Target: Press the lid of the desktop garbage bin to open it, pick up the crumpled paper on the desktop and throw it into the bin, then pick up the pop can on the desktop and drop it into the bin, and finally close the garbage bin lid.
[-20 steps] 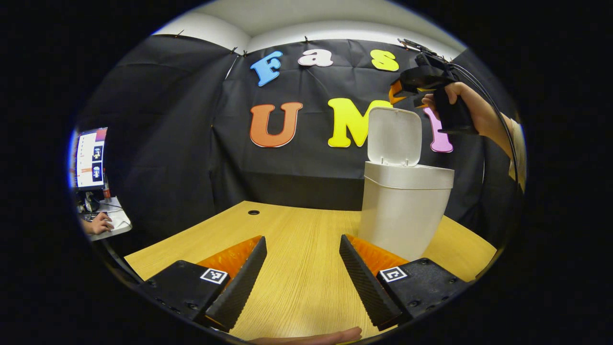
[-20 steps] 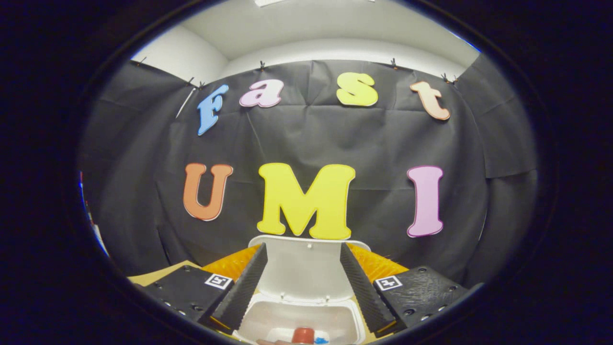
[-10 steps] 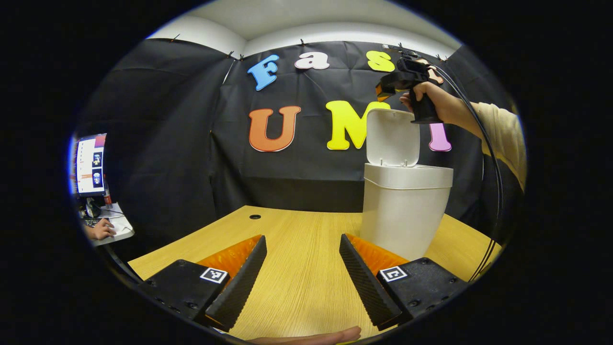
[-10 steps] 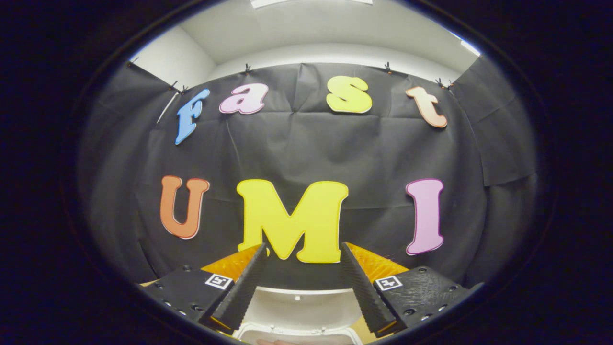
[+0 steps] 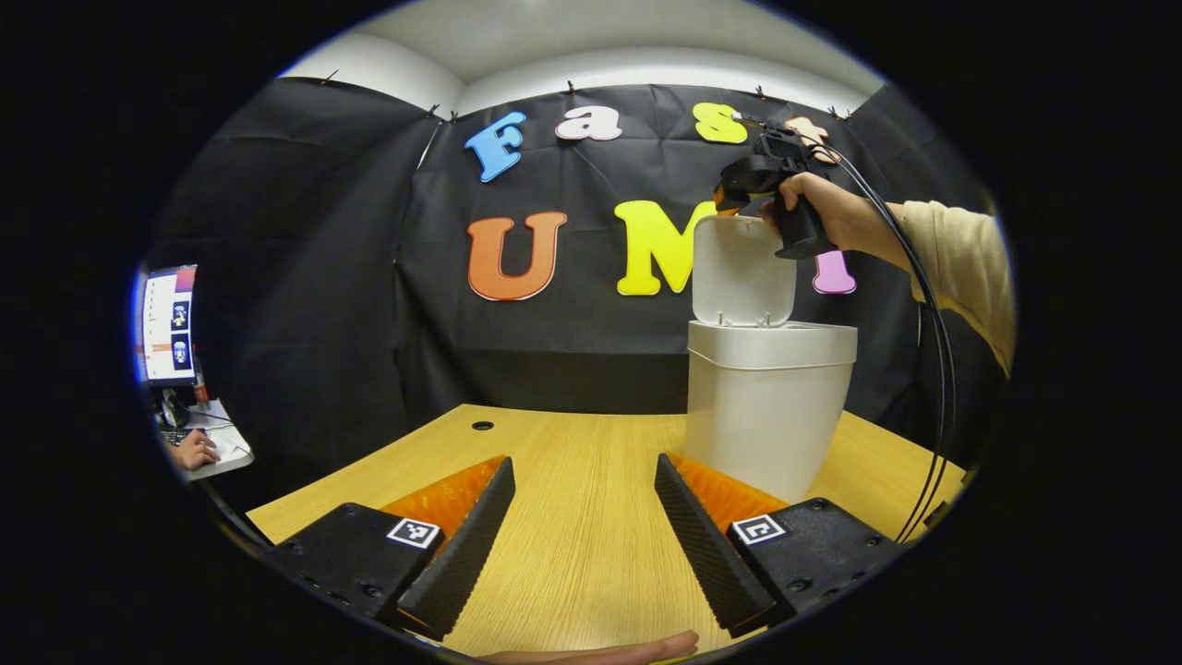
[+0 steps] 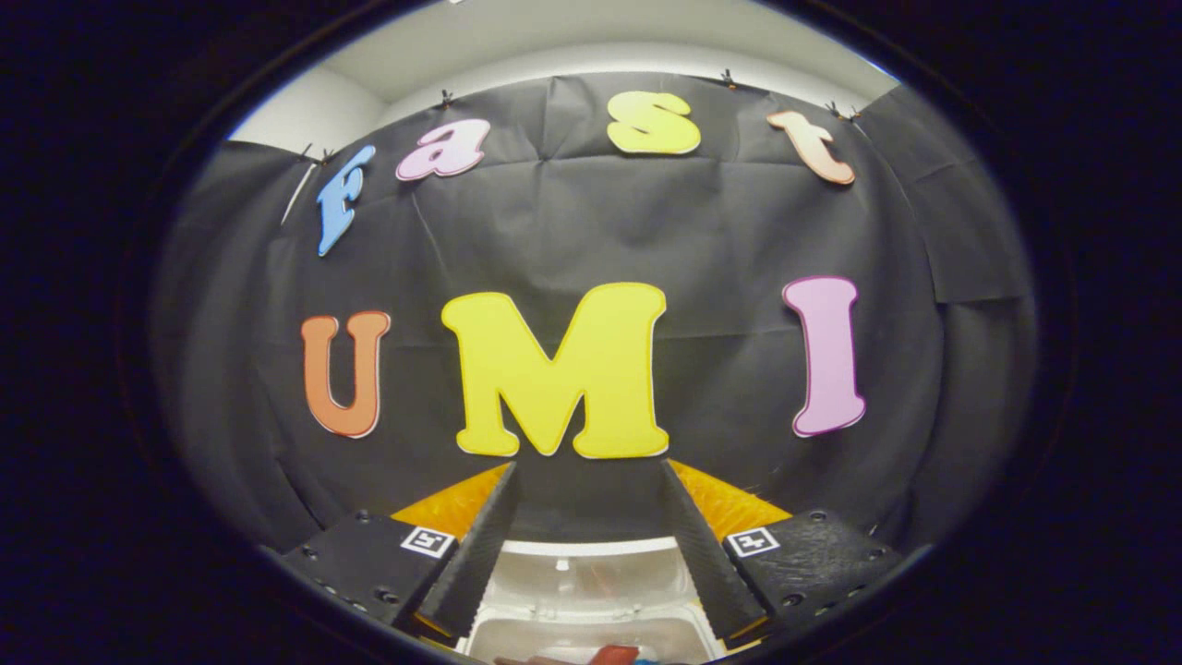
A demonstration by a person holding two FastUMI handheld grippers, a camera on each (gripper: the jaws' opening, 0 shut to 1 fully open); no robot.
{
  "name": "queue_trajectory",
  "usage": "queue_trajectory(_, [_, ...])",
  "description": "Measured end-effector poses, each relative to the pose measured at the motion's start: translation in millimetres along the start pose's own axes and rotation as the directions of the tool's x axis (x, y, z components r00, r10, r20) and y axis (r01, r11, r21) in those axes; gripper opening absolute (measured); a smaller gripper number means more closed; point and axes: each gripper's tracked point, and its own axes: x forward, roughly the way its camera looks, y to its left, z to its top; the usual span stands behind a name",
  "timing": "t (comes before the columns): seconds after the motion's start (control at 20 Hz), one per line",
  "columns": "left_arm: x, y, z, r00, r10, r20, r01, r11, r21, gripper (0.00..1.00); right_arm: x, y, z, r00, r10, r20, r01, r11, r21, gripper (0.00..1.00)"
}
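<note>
The white desktop bin (image 5: 766, 416) stands on the wooden table (image 5: 572, 554), right of centre, its lid (image 5: 743, 272) upright and open. A hand holds my right gripper (image 5: 734, 192) just above the lid's top edge. In the right gripper view that gripper (image 6: 587, 467) is open, with the lid's top edge (image 6: 591, 550) below and between its fingers. Beneath it lies the bin's inside, with a red object (image 6: 614, 654) that looks like the pop can. My left gripper (image 5: 584, 460) is open low over the table, left of the bin, holding nothing.
A grommet hole (image 5: 482, 426) sits at the table's far side. At the far left are a monitor (image 5: 168, 323) and a person's hand (image 5: 194, 451) on a side desk. A cable (image 5: 934, 369) hangs from the right gripper. Part of a hand (image 5: 600, 651) lies at the bottom edge.
The right gripper has come down and slightly left, to just over the open lid's top edge. The left gripper has barely moved. Both stay open.
</note>
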Motion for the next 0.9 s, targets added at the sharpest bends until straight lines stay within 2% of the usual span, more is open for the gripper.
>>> queue_trajectory(0.05, [-2, 1, -3, 1.0, 0.002, -0.016, -0.002, 1.0, -0.007, 0.99, -7, 0, -5, 1.0, 0.007, -0.014, -0.007, 1.0, -0.007, 0.9])
queue_trajectory(0.2, [-9, 4, 2, 1.0, 0.021, -0.023, -0.02, 0.999, 0.03, 0.99, -29, -1, -25, 0.996, 0.029, -0.083, -0.031, 0.999, -0.015, 0.93])
queue_trajectory(0.25, [-12, 4, 2, 1.0, 0.016, -0.023, -0.015, 0.999, 0.034, 0.98, -35, -6, -41, 0.991, 0.017, -0.136, -0.022, 0.999, -0.035, 0.93])
queue_trajectory(0.35, [-15, 0, 6, 1.0, -0.003, -0.016, 0.004, 1.0, 0.022, 0.99, -57, -1, -73, 0.969, 0.055, -0.243, -0.067, 0.997, -0.044, 0.92])
queue_trajectory(0.45, [-21, 4, 10, 1.0, 0.013, -0.011, -0.013, 1.0, 0.016, 0.99, -71, -7, -91, 0.955, 0.033, -0.294, -0.05, 0.998, -0.049, 0.91])
queue_trajectory(0.55, [-25, 0, 15, 1.0, 0.004, -0.001, -0.004, 1.0, 0.025, 0.98, -82, -11, -112, 0.935, 0.015, -0.354, -0.044, 0.996, -0.073, 0.92])
queue_trajectory(0.75, [-28, -6, 22, 0.999, -0.03, 0.031, 0.03, 0.999, 0.028, 0.98, -95, -14, -149, 0.878, -0.025, -0.478, -0.032, 0.993, -0.11, 0.92])
queue_trajectory(0.9, [-25, 2, 16, 1.0, -0.015, 0.012, 0.015, 1.0, 0.018, 0.98, -104, -16, -165, 0.839, -0.027, -0.543, -0.04, 0.993, -0.11, 0.94])
